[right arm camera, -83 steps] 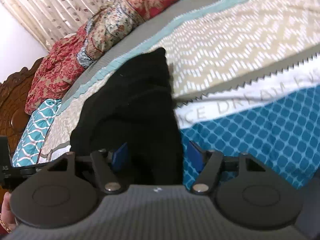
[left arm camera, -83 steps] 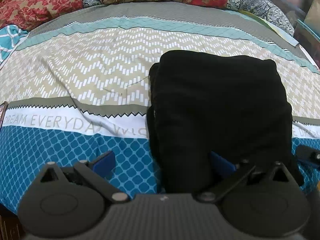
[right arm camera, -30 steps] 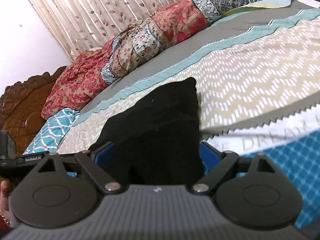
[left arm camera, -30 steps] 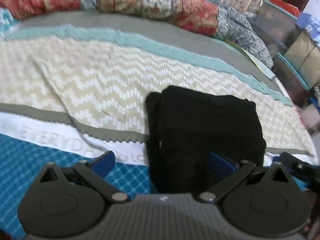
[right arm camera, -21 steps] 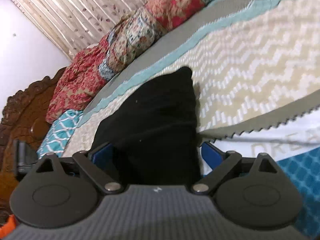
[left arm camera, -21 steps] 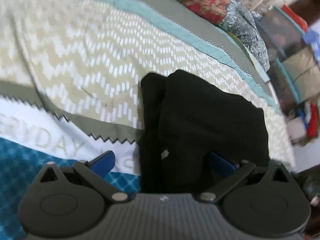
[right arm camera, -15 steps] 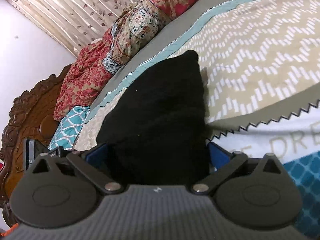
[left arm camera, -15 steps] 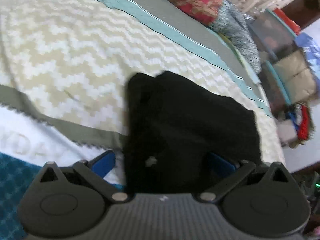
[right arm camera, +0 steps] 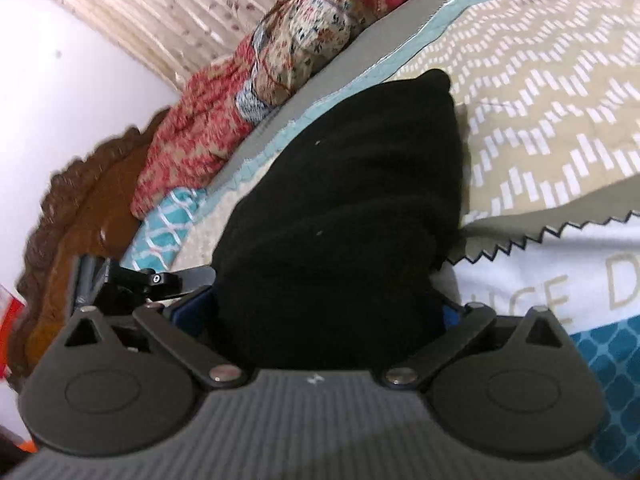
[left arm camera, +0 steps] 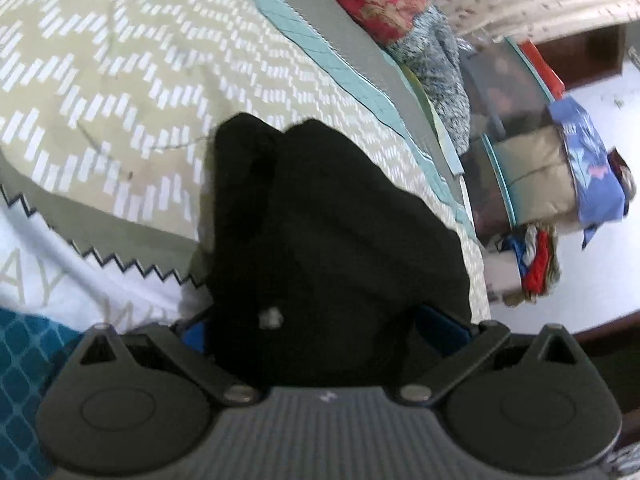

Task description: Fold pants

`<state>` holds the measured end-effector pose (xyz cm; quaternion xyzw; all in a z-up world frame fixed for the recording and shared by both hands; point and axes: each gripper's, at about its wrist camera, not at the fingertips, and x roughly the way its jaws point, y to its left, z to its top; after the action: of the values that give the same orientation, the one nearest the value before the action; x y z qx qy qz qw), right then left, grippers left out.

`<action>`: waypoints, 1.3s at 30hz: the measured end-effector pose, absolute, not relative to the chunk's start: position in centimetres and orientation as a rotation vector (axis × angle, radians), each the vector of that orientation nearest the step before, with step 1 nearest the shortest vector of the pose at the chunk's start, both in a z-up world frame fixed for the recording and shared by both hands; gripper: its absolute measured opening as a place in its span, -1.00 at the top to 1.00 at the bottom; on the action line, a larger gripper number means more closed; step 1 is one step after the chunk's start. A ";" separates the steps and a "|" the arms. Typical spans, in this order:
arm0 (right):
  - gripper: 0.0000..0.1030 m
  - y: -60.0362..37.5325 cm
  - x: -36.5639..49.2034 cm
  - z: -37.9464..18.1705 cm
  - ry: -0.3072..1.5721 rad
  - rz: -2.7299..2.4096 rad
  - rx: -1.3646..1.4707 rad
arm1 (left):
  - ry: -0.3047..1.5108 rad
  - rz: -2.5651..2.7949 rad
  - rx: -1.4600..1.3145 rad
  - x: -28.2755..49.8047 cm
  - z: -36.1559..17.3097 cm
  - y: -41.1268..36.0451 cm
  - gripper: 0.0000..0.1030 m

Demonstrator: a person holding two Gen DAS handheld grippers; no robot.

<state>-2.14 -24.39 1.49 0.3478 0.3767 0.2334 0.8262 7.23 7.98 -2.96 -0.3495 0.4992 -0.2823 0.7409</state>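
Observation:
The black pants [left arm camera: 320, 220] lie folded into a thick bundle on the patterned bedsheet [left arm camera: 100, 80]. My left gripper [left arm camera: 320, 330] is open wide, and the bundle's near end sits between its blue pads [left arm camera: 444, 328]. In the right wrist view the same pants [right arm camera: 352, 200] fill the gap of my right gripper [right arm camera: 322, 312]. Its jaws stand at their widest, one blue pad [right arm camera: 192, 308] on each side of the cloth. I see no clear squeeze on the fabric. Part of the left gripper [right arm camera: 152, 280] shows beyond the bundle's left side.
A red floral quilt [right arm camera: 224, 120] lies heaped along the far side of the bed, by a carved wooden headboard [right arm camera: 80, 208]. Past the bed's right edge stand storage boxes and piled clothes [left arm camera: 532, 160]. A curtain [right arm camera: 160, 12] hangs behind.
Both grippers have sunk and come closer to the pants, and both views have tilted. The bundle now fills the gap between each pair of fingers. The right jaws have widened slightly.

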 end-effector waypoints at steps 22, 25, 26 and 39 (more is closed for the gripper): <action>-0.25 -19.7 -2.4 4.2 0.805 0.348 0.502 | 0.982 -0.513 -0.334 3.9 1.8 3.1 -0.19; -0.09 -18.2 -2.6 6.6 0.715 0.379 0.365 | 0.954 -0.491 -0.347 4.3 4.3 3.8 0.20; -0.06 -17.7 -2.3 7.4 0.677 0.389 0.327 | 0.938 -0.486 -0.350 4.7 5.3 3.8 0.20; 0.05 -18.1 14.5 11.8 0.386 0.398 0.269 | 0.600 -0.333 -0.140 21.1 15.5 1.1 0.21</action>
<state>14.46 -18.13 11.84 0.1326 0.1899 0.1959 0.9529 21.14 1.06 15.54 -0.0684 0.2939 -0.1631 0.9393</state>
